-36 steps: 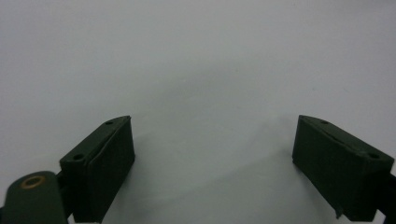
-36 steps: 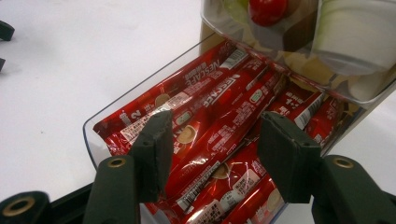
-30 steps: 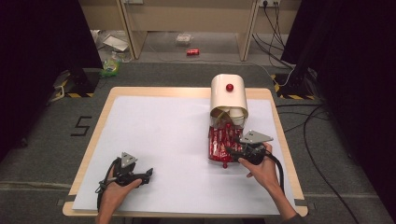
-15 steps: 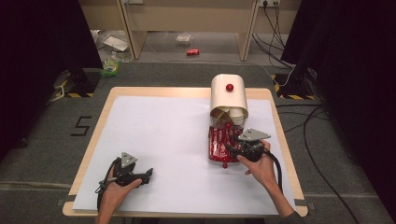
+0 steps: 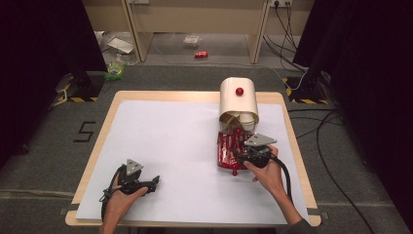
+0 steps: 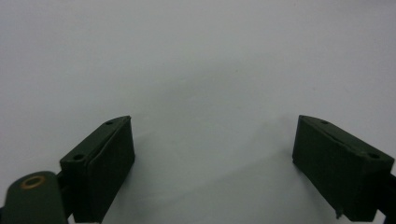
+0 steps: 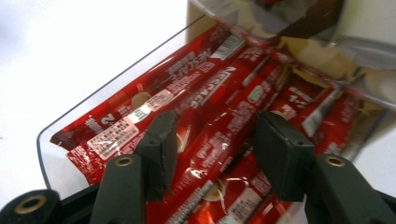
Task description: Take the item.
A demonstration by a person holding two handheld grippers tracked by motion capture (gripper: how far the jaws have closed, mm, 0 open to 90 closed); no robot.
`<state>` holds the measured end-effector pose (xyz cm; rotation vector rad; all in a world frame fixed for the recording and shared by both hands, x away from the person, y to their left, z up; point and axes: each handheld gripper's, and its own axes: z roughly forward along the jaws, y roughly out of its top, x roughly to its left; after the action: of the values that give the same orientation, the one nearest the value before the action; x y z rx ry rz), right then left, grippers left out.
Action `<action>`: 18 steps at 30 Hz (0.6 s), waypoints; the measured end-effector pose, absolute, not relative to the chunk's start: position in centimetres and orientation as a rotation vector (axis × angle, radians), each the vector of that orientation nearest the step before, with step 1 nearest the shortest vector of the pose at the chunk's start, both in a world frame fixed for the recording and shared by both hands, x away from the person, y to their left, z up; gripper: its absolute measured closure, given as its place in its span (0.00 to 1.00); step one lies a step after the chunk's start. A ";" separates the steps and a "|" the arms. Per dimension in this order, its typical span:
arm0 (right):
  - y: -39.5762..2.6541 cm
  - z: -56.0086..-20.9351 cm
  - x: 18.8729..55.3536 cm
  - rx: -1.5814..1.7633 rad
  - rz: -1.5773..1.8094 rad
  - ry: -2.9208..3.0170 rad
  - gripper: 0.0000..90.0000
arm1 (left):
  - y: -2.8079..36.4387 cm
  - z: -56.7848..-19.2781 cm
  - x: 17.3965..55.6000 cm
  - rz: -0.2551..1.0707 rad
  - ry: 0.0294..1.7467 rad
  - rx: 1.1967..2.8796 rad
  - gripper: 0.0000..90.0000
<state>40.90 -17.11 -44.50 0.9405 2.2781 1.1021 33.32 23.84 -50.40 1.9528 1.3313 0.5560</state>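
The right gripper (image 7: 212, 156) had just narrowed its jaws astride one red coffee stick (image 7: 219, 116), lower centre; the left gripper (image 6: 212, 168) gaped wide over bare surface (image 6: 196, 56).

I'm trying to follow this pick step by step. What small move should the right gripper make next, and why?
Probably ease the right gripper down a little and close on the red coffee stick lying between its jaws. The jaws, which have just been closing, straddle that stick in the clear tray, but the pads do not seem to press it yet. The left gripper rests open over the white table.
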 end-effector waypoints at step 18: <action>-16.4 -44.9 41.7 1.001 1.062 2.253 0.63 | 23.8 -50.4 33.3 0.557 1.331 1.953 0.13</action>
<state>41.68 -16.37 -44.90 1.0009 2.2529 1.0623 33.31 23.83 -50.40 1.9526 1.3313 0.5575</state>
